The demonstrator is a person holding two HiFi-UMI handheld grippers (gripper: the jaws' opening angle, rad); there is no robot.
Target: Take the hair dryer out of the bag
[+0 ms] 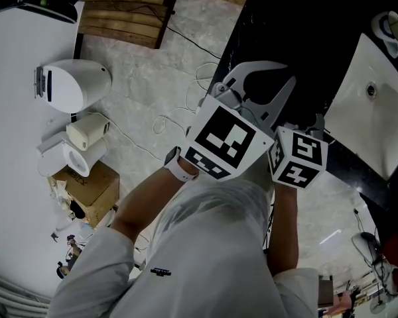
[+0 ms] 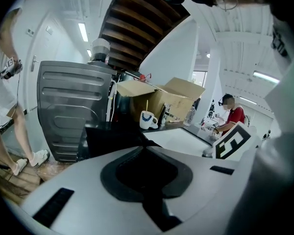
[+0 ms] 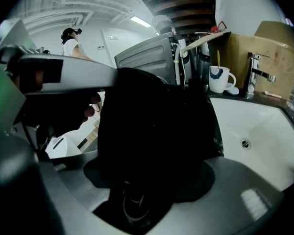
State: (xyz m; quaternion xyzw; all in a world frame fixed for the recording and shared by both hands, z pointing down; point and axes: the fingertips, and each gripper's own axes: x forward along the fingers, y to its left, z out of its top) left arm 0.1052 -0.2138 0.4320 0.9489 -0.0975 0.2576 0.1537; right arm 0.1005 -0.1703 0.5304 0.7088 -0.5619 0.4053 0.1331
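A black bag (image 3: 157,121) stands on the dark counter (image 1: 298,38) beside the sink and fills the middle of the right gripper view. My right gripper (image 3: 147,173) is open, its jaws on either side of the bag's near part. Low in the dark between them shows a faint pale ring (image 3: 130,204); I cannot tell whether it is the hair dryer. My left gripper (image 2: 146,147) is shut, its tips meeting at the bag's top edge (image 2: 110,138). In the head view the left gripper (image 1: 254,66) points over the counter, and only the right gripper's marker cube (image 1: 298,156) shows.
A white sink (image 1: 378,111) with a tap (image 3: 255,72) lies right of the bag. A mug (image 3: 218,79) and a cardboard box (image 2: 171,99) stand behind. A grey machine (image 2: 73,106) rises at the counter's end. White appliances (image 1: 73,83) and cables lie on the floor. People stand nearby.
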